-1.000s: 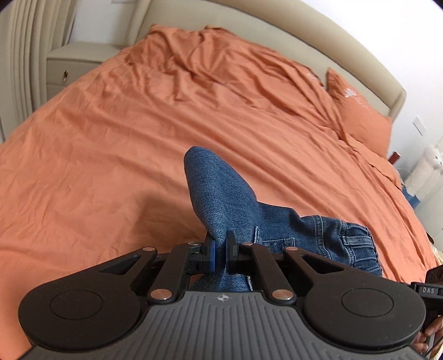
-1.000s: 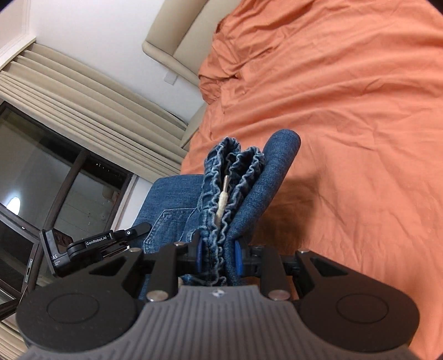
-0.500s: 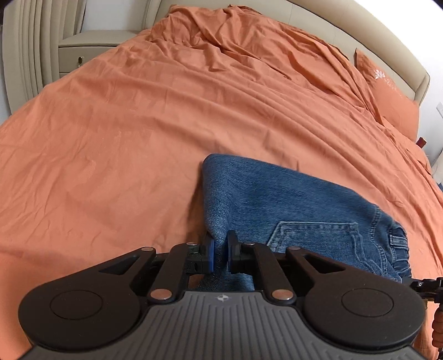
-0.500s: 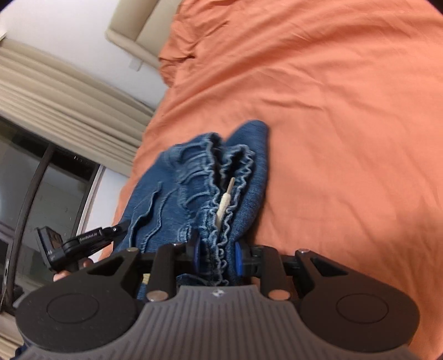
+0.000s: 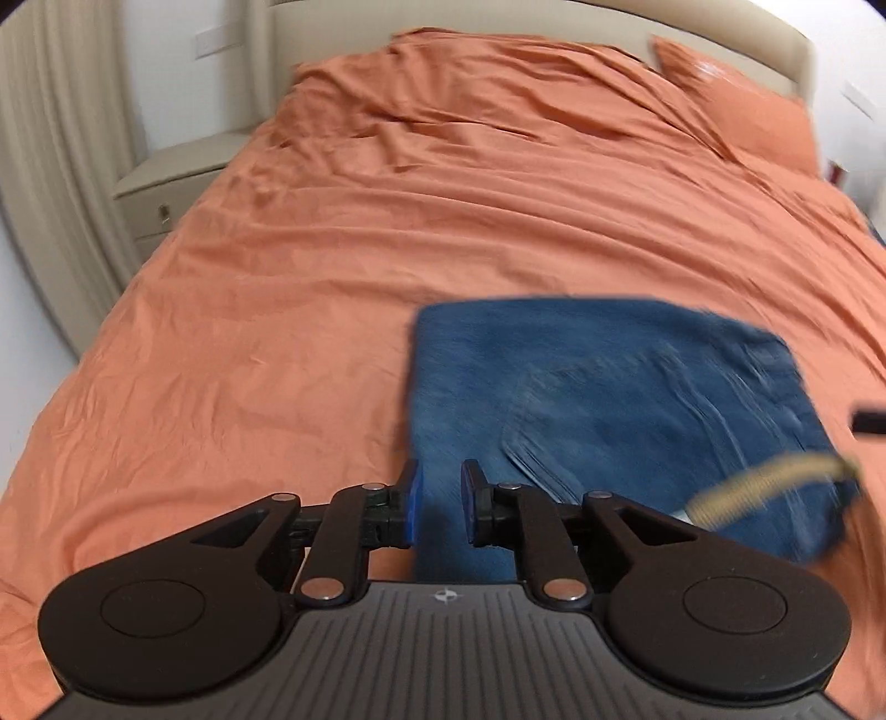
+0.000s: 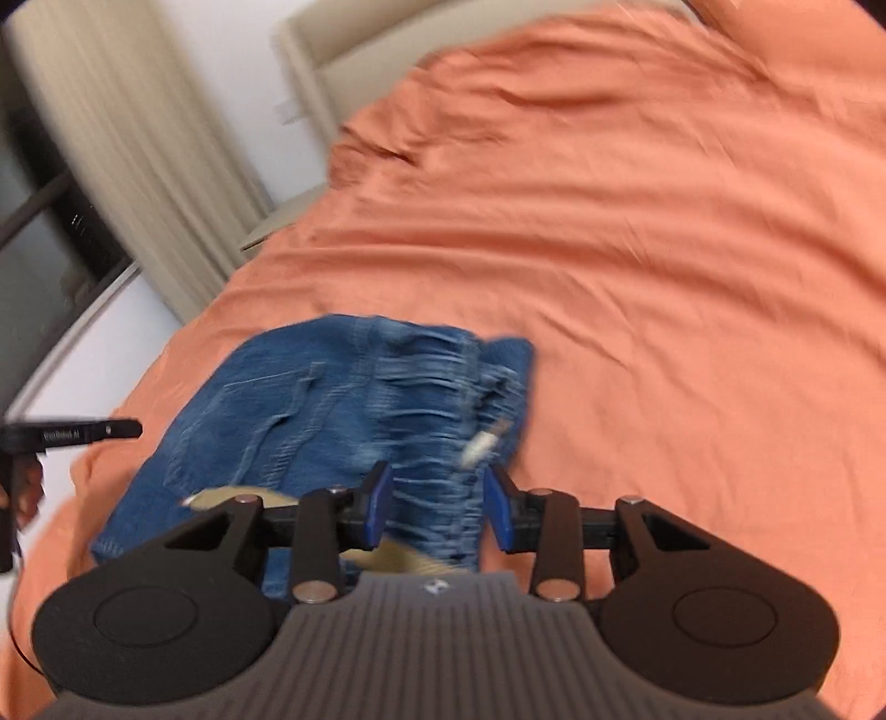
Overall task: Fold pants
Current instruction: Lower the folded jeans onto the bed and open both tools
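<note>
The blue denim pants (image 5: 598, 387) lie folded into a flat rectangle on the orange bed sheet (image 5: 332, 266). My left gripper (image 5: 440, 509) is open at the near left edge of the fold, with denim between the parted jaws. In the right wrist view the pants (image 6: 332, 410) show a back pocket and the gathered elastic waistband. My right gripper (image 6: 437, 507) is open, its jaws apart on either side of the waistband. A beige drawstring (image 5: 764, 487) lies at the pants' near right corner. Both views are motion-blurred.
The bed has a beige headboard (image 5: 498, 16) and an orange pillow (image 5: 742, 105) at the far right. A beige nightstand (image 5: 166, 188) and curtains (image 5: 50, 166) stand at the left. A dark window (image 6: 44, 266) shows in the right wrist view.
Both grippers have opened and let go of the pants. The pants, held raised a second ago, have dropped and now lie flat on the sheet. Both grippers have pulled back slightly.
</note>
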